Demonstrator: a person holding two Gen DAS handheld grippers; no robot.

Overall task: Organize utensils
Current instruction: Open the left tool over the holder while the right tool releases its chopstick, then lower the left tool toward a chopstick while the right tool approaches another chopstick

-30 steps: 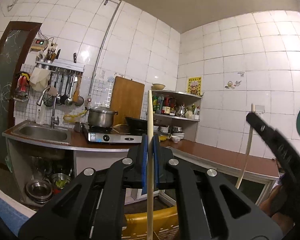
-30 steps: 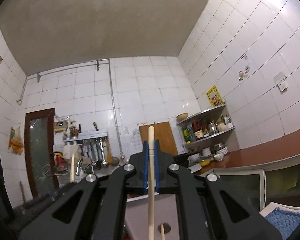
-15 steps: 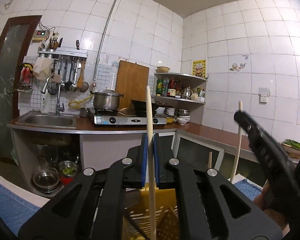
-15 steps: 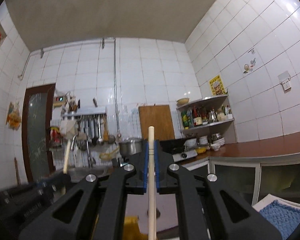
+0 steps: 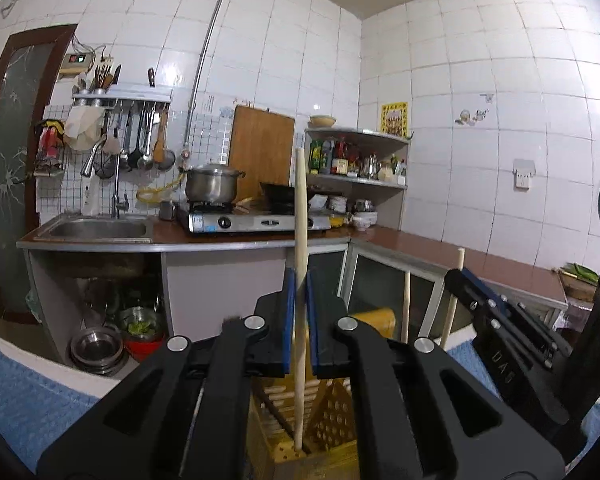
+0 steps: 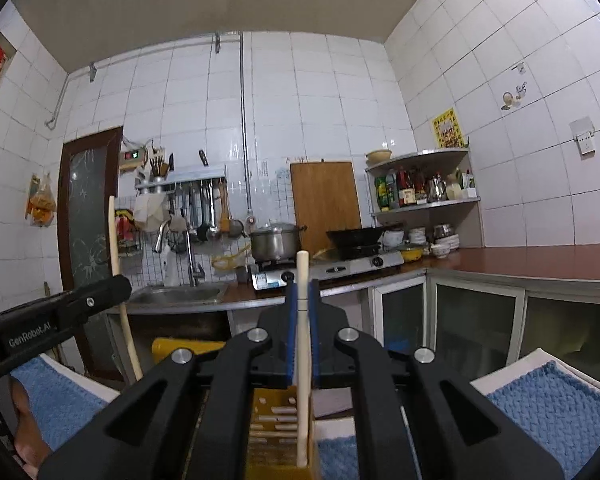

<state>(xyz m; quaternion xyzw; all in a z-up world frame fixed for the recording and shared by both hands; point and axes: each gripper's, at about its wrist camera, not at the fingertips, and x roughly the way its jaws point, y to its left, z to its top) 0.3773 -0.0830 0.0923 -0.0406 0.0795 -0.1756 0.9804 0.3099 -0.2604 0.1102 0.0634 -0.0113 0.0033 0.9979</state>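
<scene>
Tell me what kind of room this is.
A home kitchen, most likely: a sink set in the counter, a pot on a gas stove, and ladles hanging on the tiled wall.

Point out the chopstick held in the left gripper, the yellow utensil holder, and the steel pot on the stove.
chopstick (image 5: 300,240), left wrist view, on its shaft above the pads.
yellow utensil holder (image 5: 332,416), left wrist view, on its perforated wall.
steel pot (image 5: 211,185), left wrist view, on its side.

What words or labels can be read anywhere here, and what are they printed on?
"GenRobot.AI": on the left hand-held gripper, seen from the right wrist view.
Embossed letters on the right hand-held gripper: not clearly readable.
Yellow wall poster, bottle labels on the shelf, stove sticker: too small or blurred.
</scene>
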